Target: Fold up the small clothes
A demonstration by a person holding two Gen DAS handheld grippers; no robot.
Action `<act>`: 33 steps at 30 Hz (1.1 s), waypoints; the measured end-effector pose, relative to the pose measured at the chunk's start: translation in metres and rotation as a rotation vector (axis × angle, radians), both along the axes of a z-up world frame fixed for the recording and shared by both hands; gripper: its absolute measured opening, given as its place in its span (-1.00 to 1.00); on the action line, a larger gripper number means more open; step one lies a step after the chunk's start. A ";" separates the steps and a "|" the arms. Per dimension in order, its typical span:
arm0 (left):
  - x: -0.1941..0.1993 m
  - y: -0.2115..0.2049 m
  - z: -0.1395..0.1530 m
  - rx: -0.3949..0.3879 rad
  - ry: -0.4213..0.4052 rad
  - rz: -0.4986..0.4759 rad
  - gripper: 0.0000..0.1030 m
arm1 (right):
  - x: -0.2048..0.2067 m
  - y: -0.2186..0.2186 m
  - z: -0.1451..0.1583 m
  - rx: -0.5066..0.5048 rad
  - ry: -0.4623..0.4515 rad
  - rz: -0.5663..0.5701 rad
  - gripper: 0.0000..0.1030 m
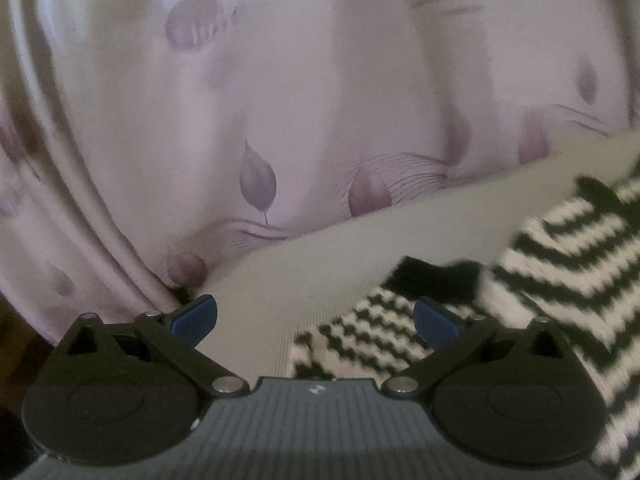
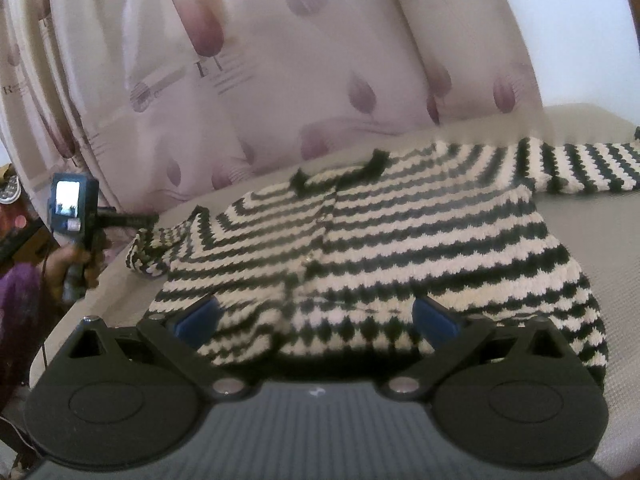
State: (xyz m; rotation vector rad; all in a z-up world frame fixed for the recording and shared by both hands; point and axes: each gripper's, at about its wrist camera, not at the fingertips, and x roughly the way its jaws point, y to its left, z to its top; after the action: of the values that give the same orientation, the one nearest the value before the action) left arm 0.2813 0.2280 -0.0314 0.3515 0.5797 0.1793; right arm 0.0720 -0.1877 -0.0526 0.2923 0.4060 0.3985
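Across the upper half of both views hangs a glossy pale-pink curtain [image 2: 280, 80] printed with mauve leaf shapes, falling in soft folds. Below it a ribbed grey-beige cushion surface [image 1: 320, 264] carries the chunky knitted sweater [image 2: 400, 248], black-and-cream zigzag stripes with a black collar, spread flat at centre frame, one sleeve reaching the right edge. At lower centre my right gripper [image 2: 316, 320] hovers wide open over its hem; my left gripper [image 1: 316, 318] is equally spread, empty, by the left sleeve.

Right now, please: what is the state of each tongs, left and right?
Left tongs: open, holding nothing, at the striped sweater sleeve.
Right tongs: open, holding nothing, at the sweater hem.
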 end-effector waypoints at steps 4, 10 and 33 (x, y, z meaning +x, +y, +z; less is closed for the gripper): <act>0.044 0.016 -0.009 0.010 0.148 -0.101 0.94 | 0.007 0.003 0.002 -0.003 0.017 0.006 1.00; 0.084 0.020 -0.025 0.029 0.250 -0.195 0.85 | 0.016 0.009 0.000 -0.024 0.041 0.005 1.00; -0.059 0.100 0.064 -0.290 -0.145 0.298 -0.87 | 0.013 0.030 0.010 -0.030 0.031 0.027 1.00</act>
State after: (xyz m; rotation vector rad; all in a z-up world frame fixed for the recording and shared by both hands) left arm 0.2219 0.3282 0.0323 -0.0311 0.5035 0.3994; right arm 0.0850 -0.1576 -0.0426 0.2640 0.4467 0.4141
